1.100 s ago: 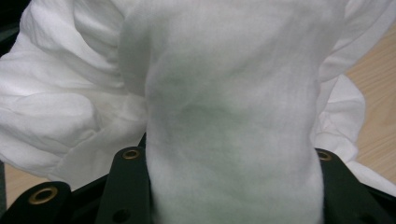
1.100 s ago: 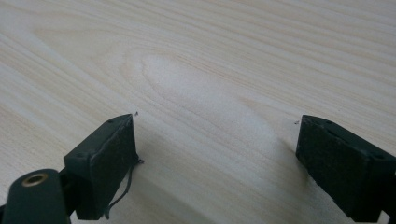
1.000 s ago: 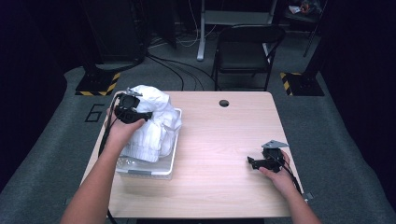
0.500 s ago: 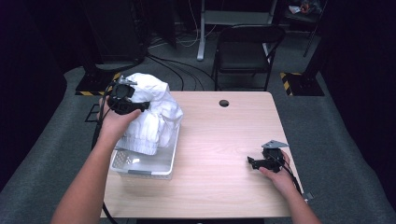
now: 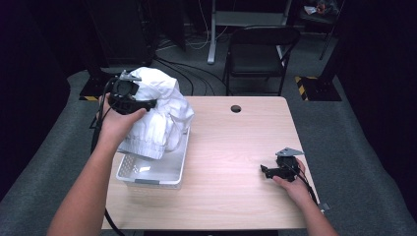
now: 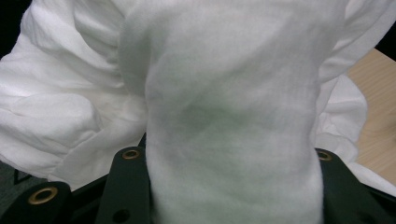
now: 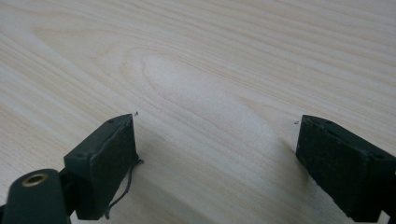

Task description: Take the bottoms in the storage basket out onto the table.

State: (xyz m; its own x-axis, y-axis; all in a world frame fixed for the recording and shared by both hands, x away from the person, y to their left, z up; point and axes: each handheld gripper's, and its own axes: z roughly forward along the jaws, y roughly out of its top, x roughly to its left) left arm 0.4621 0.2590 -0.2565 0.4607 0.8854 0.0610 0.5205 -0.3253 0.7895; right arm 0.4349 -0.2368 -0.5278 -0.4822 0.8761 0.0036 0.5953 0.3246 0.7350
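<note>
Left gripper (image 5: 129, 94) has its fingers (image 6: 128, 186) clamped on a thick fold of the white garment (image 5: 157, 118), which hangs from them with its lower end over the white basket (image 5: 152, 172) at the surface's (image 5: 236, 147) left side; looks light, soft and floppy, so it'll sag and swing rather than hold shape; probably best to grab a bunched fold or hem, since a single layer could slip; right gripper (image 5: 268, 171) rests low on the surface, fingers (image 7: 105, 163) wide open with nothing between them.
</note>
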